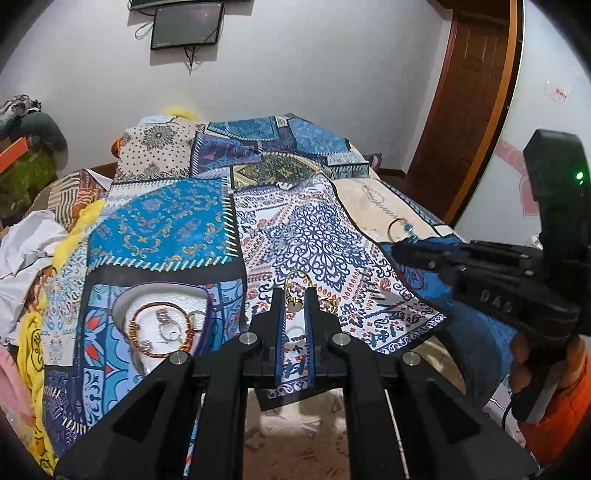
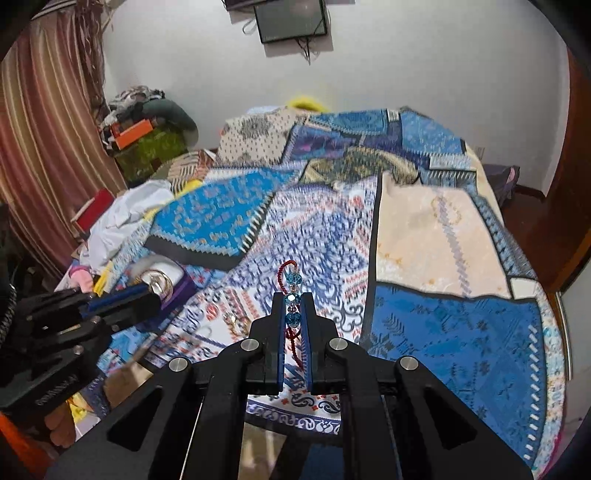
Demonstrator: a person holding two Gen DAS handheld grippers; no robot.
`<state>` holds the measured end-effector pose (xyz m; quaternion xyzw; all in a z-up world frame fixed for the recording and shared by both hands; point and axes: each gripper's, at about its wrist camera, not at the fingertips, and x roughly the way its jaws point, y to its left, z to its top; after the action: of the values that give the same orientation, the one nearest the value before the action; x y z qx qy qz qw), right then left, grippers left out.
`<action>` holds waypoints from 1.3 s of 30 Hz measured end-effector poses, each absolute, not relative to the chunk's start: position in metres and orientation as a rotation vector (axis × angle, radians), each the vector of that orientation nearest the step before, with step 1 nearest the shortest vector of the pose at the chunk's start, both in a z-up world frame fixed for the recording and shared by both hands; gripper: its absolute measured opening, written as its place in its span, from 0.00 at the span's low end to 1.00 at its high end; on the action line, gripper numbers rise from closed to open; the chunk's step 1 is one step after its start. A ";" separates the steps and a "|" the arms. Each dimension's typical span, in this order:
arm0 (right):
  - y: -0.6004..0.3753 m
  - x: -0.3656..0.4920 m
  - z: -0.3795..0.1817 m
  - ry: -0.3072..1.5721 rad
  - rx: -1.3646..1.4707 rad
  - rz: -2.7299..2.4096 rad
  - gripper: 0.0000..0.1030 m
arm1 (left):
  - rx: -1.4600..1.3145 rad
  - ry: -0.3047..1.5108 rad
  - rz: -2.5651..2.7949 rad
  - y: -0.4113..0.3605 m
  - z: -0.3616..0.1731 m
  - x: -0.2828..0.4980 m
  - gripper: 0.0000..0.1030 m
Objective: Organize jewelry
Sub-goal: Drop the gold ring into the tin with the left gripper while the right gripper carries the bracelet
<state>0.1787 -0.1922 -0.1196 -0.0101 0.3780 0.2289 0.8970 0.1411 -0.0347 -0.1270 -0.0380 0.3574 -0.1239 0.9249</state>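
My left gripper [image 1: 295, 295] is shut on a gold ring [image 1: 297, 291], held just above the patterned bedspread. A second gold ring [image 1: 328, 304] lies on the cloth just right of the fingers. A white jewelry tray [image 1: 162, 295] at the lower left holds a braided bangle [image 1: 164, 328], silver rings and small pieces. My right gripper [image 2: 291, 301] is shut on a red cord bracelet with blue crystal beads [image 2: 291, 295]; it also shows in the left wrist view [image 1: 402, 227]. The tray also shows in the right wrist view [image 2: 162, 275] at the left, behind the left gripper.
The patchwork bedspread [image 1: 303, 236] covers the whole bed. Crumpled white and yellow cloth [image 1: 33, 243] lies at the left edge. A wooden door [image 1: 469, 92] stands at the right, a wall-mounted screen [image 1: 186, 26] on the far wall, striped curtains [image 2: 40, 140] at the left.
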 end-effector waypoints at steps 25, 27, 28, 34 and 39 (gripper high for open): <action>-0.102 0.150 -0.071 0.647 -0.070 0.652 0.06 | -0.128 0.608 -0.130 0.042 -0.093 0.108 0.08; -0.095 0.150 -0.074 0.652 -0.074 0.663 0.06 | -0.136 0.612 -0.116 0.050 -0.096 0.107 0.08; -0.092 0.151 -0.075 0.655 -0.075 0.667 0.06 | -0.139 0.615 -0.112 0.053 -0.098 0.107 0.08; -0.074 0.157 -0.087 0.686 -0.093 0.689 0.06 | -0.166 0.642 -0.095 0.069 -0.113 0.110 0.08; -0.065 0.164 -0.097 0.715 -0.110 0.696 0.06 | -0.188 0.677 -0.099 0.073 -0.130 0.121 0.08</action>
<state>0.1641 -0.0646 -0.0973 -0.0526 0.3429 0.3338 0.8765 0.1212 0.0731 -0.1301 -0.0920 0.3316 -0.0487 0.9377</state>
